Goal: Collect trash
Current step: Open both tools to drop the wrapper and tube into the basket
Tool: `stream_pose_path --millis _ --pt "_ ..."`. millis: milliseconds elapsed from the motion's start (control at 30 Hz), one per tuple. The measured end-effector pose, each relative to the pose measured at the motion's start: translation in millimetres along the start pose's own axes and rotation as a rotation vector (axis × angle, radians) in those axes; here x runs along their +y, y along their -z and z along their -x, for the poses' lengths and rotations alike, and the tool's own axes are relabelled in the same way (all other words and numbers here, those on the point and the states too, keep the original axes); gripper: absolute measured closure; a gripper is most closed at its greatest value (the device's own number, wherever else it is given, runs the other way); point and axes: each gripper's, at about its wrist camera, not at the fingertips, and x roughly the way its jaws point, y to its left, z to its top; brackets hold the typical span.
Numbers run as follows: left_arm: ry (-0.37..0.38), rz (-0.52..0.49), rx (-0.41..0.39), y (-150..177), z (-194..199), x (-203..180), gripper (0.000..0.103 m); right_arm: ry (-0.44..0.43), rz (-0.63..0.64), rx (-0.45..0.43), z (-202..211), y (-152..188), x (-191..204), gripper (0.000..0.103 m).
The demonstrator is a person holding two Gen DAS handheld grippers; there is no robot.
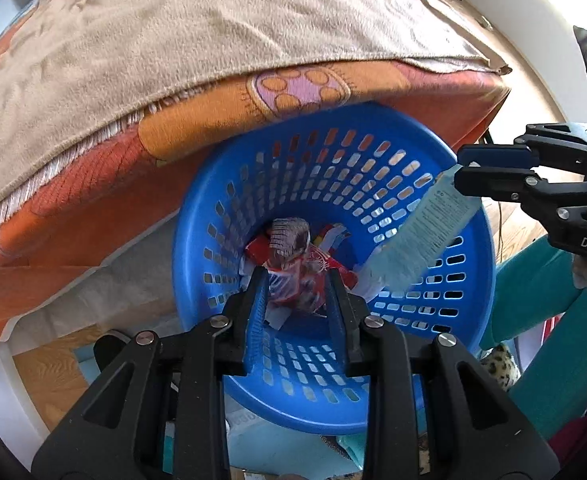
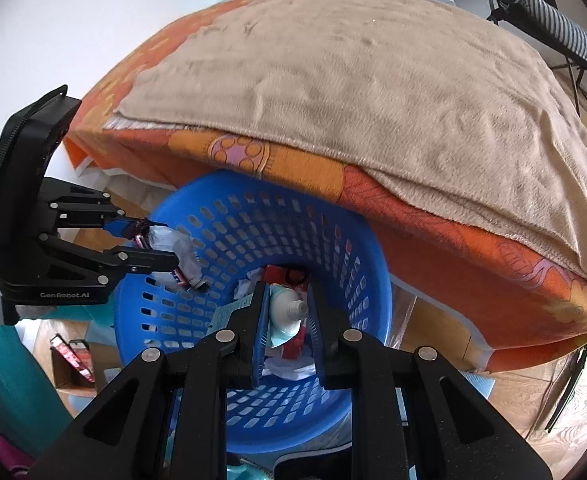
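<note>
A blue perforated basket (image 1: pixel 393 184) stands beside the bed and shows in the right wrist view too (image 2: pixel 333 264); wrappers lie at its bottom (image 1: pixel 335 240). My left gripper (image 1: pixel 298 276) is shut on a crumpled red and white wrapper (image 1: pixel 293 276) over the basket; it shows in the right wrist view (image 2: pixel 161 240) at the basket's left rim. My right gripper (image 2: pixel 287 312) is shut on a pale blue squeezed tube (image 2: pixel 287 312) with a white cap, over the basket. In the left wrist view the right gripper (image 1: pixel 463 166) holds the tube (image 1: pixel 417 232) hanging over the right rim.
A bed with a tan blanket (image 2: pixel 373 80) over an orange patterned cover (image 1: pixel 93 200) stands right behind the basket. A striped chair (image 2: pixel 557 28) stands at the far right. Teal cloth (image 1: pixel 533 300) and a box with packets (image 2: pixel 73 360) lie near the basket on a wooden floor.
</note>
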Motion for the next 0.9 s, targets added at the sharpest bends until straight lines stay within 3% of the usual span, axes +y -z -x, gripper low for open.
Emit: stream_pose_path --millis 200,267,333,567,733,900 --pt "-0.002 0.005 0.002 0 -1 3 0.073 0.004 -0.015 0.014 -3 0 -3 0.084" --pt "-0.002 0.01 0.003 1 -1 4 0.061 -0.001 -0.025 0.018 -3 0 -5 0.077" --pt "0.003 0.015 -0.001 1 0 4 0.061 -0.004 -0.033 0.018 -3 0 -6 0.072" --pt "0.008 0.018 -0.004 1 2 3 0.061 0.006 -0.035 0.024 -5 -1 -6 0.069" --pt "0.01 0.02 -0.014 -1 5 2 0.061 0.014 -0.043 0.017 -4 -3 -6 0.057" --pt "0.009 0.041 -0.036 -7 13 5 0.061 0.041 -0.055 -0.006 2 -7 -9 0.056"
